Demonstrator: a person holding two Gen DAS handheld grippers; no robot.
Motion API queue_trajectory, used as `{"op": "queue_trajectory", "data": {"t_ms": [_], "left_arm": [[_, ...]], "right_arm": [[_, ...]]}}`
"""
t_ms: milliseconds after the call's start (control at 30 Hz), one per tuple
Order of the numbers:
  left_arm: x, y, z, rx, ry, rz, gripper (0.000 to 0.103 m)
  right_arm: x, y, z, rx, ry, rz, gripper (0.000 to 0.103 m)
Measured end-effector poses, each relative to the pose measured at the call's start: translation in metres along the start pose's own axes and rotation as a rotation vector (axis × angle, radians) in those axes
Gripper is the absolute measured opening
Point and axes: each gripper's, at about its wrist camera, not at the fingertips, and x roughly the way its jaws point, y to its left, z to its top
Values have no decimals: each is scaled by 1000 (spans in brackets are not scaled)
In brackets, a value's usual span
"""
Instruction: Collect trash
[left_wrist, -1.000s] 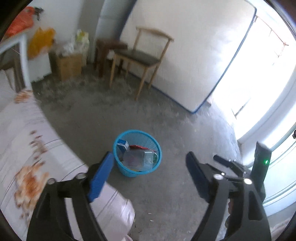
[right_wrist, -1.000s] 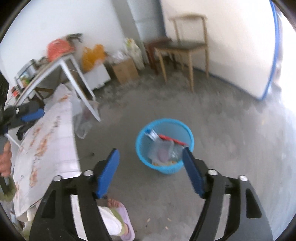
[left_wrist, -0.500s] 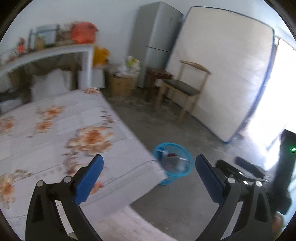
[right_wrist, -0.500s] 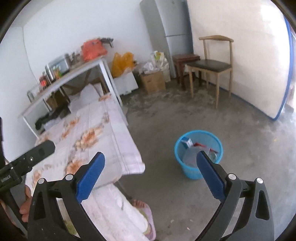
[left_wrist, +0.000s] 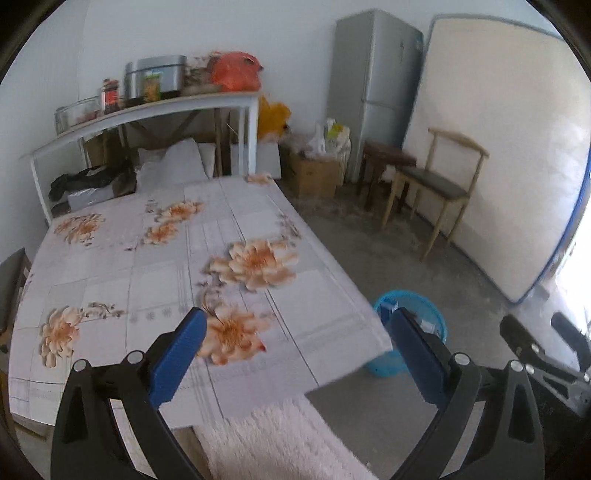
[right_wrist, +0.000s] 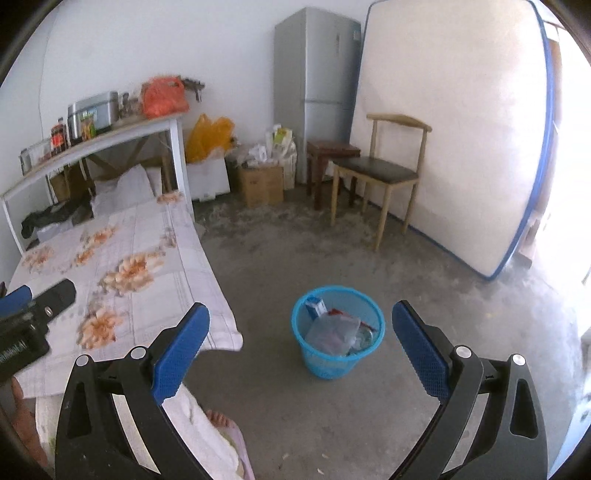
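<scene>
L tool (left_wrist: 297, 352) pads wide apart, nothing btwn them; jaws have just been opening. It sits over the near end of the bed (left_wrist: 155, 258), floral sheet under it. R tool (right_wrist: 301, 341) pads also wide apart, empty, jaws just been opening too; it's over bare concrete floor (right_wrist: 424, 266) w/ the blue mesh bin (right_wrist: 338, 334) framed btwn its 2 fingers, not touching. Bin stands on floor just right of the bed's near corner and holds trash: clear plastic wrapper (right_wrist: 332, 332), small blue carton (right_wrist: 316, 307), something red. In L wrist view the bin (left_wrist: 424, 314) is partly hidden behind the right finger. Far side: fridge (right_wrist: 317, 85), mattress (right_wrist: 454, 140) leaning on wall, wooden chair (right_wrist: 384, 170), cardboard box (right_wrist: 260, 184). White surface (right_wrist: 110, 142) at the bed's far end carries jars and an orange bag.
</scene>
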Motion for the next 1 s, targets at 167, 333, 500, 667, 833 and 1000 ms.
{"op": "queue_trajectory", "data": {"t_ms": [167,333,500,667,833,1000], "left_arm": [[6,-28,-14,103,56,-15,98],[11,-42,-16,144,78,-41,98],[18,-46,-13,126,101,-44,97],[24,-46,-13,104,136,-24,97],[26,-41,-12,84,140,13,97],[27,-36,-12,65,150,31,98]], "right_arm": [[22,-2,-15,-11,136,3,95],[25,-9,-26,11,166,-37,95],[26,-23,-22,34,152,-83,95],[28,-30,-22,53,151,-102,95],[29,-34,-22,66,149,-108,95],[29,-34,-21,70,149,-108,95]]}}
